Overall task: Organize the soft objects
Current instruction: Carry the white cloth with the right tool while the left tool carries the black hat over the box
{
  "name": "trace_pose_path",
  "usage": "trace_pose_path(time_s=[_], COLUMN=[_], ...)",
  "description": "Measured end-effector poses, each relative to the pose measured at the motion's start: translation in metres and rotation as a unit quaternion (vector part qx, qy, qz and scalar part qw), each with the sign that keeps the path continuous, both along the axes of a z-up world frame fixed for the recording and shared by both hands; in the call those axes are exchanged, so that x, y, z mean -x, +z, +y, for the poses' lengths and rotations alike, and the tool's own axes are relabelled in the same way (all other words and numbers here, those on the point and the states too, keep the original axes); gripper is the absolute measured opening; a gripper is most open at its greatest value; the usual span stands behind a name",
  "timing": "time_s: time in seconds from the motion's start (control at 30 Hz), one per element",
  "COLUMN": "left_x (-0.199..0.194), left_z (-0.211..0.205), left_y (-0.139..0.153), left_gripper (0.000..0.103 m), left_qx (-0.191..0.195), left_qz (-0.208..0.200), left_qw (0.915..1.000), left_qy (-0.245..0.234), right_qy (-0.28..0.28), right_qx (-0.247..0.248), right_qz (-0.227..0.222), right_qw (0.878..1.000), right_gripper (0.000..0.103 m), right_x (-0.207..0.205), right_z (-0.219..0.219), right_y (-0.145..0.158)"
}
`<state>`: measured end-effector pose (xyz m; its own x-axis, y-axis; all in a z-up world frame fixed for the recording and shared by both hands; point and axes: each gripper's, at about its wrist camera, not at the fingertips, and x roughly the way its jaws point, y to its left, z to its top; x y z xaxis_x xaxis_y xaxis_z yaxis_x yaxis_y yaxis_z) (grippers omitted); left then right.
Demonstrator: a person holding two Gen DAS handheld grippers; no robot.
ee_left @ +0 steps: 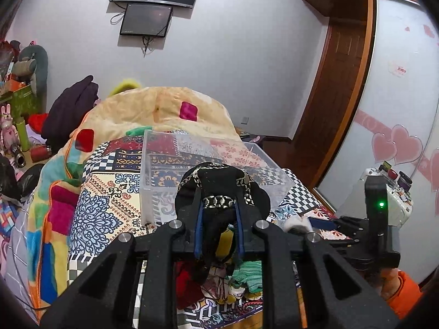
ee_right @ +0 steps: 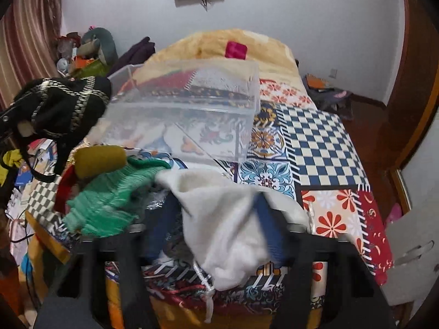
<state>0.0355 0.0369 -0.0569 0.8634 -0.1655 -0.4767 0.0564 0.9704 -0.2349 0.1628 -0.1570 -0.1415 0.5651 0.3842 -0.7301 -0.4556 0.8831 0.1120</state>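
Observation:
My left gripper [ee_left: 218, 208] is shut on a black hat with a gold patterned band [ee_left: 222, 189] and holds it up in front of a clear plastic box [ee_left: 164, 170] on the bed. The hat also shows at the left of the right wrist view [ee_right: 63, 107], beside the box [ee_right: 192, 101]. My right gripper [ee_right: 216, 205] is shut on a white fluffy cloth [ee_right: 222, 227] just above the bed. A green knitted item [ee_right: 109, 194], a mustard item [ee_right: 100, 159] and a red item [ee_right: 65, 186] lie in a pile to its left.
A patchwork bedspread [ee_right: 321, 142] covers the bed, with a folded peach blanket [ee_left: 164, 107] behind the box. Clutter and toys [ee_left: 19, 109] stand at the left. A wooden door [ee_left: 334, 82] and a wardrobe with heart stickers [ee_left: 397, 142] are to the right.

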Motion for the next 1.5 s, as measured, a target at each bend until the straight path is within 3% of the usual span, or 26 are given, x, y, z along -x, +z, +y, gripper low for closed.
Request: trace_pose_path(time_s=[0.17, 0.33, 0.5, 0.77, 1.07, 1.5], left_x=[-0.002, -0.004, -0.01, -0.042, -0.094, -0.159], left_z=[0.001, 0.004, 0.009, 0.015, 0.016, 0.014], left_y=[0.001, 0.01, 0.029, 0.046, 0.028, -0.027], left_gripper=[0.018, 0.018, 0.018, 0.019, 0.019, 0.019], left_qx=[0.002, 0.001, -0.005, -0.009, -0.032, -0.045], left_qz=[0.001, -0.009, -0.035, -0.048, -0.01, 0.1], left_qw=[1.0, 0.9999, 0.9992, 0.9985, 0.9987, 0.9938], left_qy=[0.004, 0.01, 0.019, 0.026, 0.037, 0.021], right_qy=[-0.01, -0.006, 0.004, 0.014, 0.024, 0.037], right_qx=[-0.038, -0.063, -0.084, -0.086, -0.06, 0.014], right_qz=[0.003, -0.02, -0.072, -0.135, -0.124, -0.029], right_qw=[0.999, 0.998, 0.994, 0.987, 0.99, 0.999], right_gripper=[0.013, 0.011, 0.011, 0.011, 0.011, 0.012], right_x=[0.0, 0.006, 0.01, -0.013, -0.056, -0.099], right_z=[-0.015, -0.019, -0.014, 0.016, 0.052, 0.08], right_y=[0.009, 0.033, 0.072, 0.106, 0.097, 0.042])
